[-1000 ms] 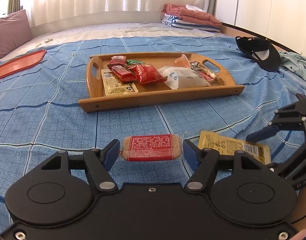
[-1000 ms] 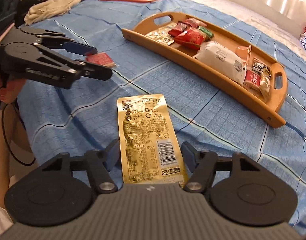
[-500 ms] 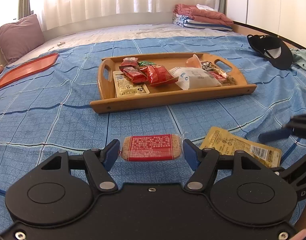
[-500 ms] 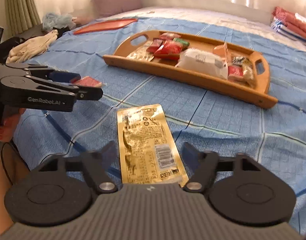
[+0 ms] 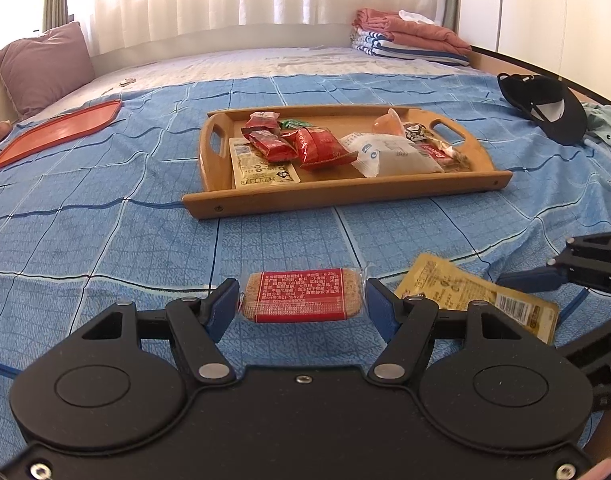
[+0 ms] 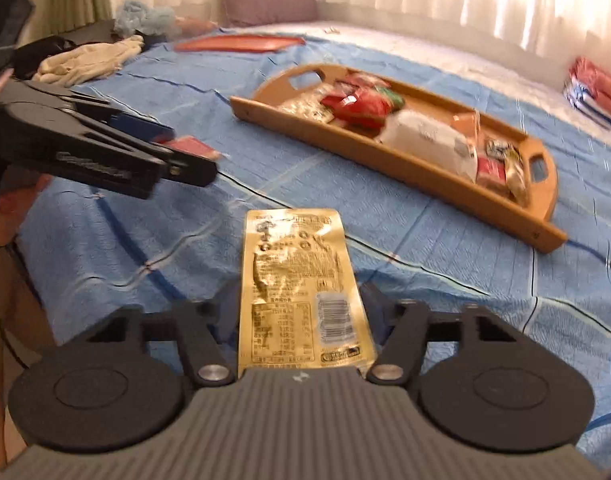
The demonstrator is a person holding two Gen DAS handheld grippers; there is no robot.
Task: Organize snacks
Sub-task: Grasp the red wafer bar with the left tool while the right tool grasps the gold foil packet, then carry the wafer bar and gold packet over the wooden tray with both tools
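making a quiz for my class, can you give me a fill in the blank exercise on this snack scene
1. The left gripper has a ____ biscuit pack between its fingers.
2. The gold pouch lies between the fingers of the ____ gripper.
3. Most snacks sit in a wooden ____.
4. The bedcover is ____ with a grid pattern.

Missing words: red; right; tray; blue

We see a smooth wooden tray (image 5: pixel 345 196) on a matt woven blue bedspread (image 5: pixel 105 248), and a glossy, crinkled gold foil packet (image 6: pixel 297 280).
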